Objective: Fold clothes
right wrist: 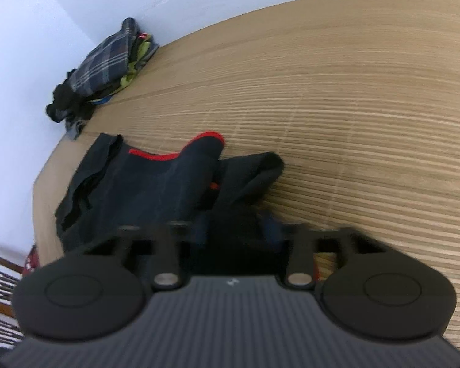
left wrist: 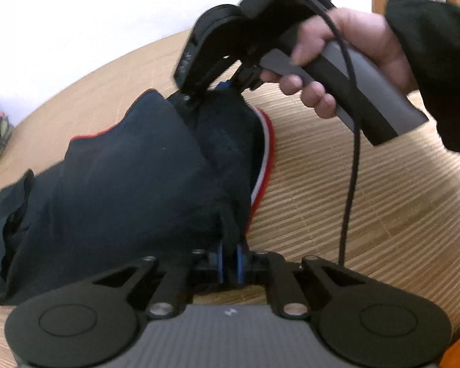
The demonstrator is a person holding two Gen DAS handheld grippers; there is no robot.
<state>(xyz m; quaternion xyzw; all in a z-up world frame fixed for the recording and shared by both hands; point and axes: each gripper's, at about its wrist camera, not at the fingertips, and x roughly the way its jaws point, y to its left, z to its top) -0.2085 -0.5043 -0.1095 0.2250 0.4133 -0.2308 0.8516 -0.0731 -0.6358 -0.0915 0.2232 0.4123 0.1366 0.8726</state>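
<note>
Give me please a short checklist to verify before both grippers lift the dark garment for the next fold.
1. Left gripper shut on the dark garment: ok, cloth sits pinched between its blue pads.
2. Right gripper at the garment's far edge: ok, its fingers meet the cloth there.
3. Right grip firm: cannot tell, its own view is blurred and dark at the fingers.
4. Both grips on the same edge: cannot tell, the folds hide it.
5. Bamboo mat beside the garment free for laying down: ok.
6. Pile of clothes apart from the garment: ok.
</note>
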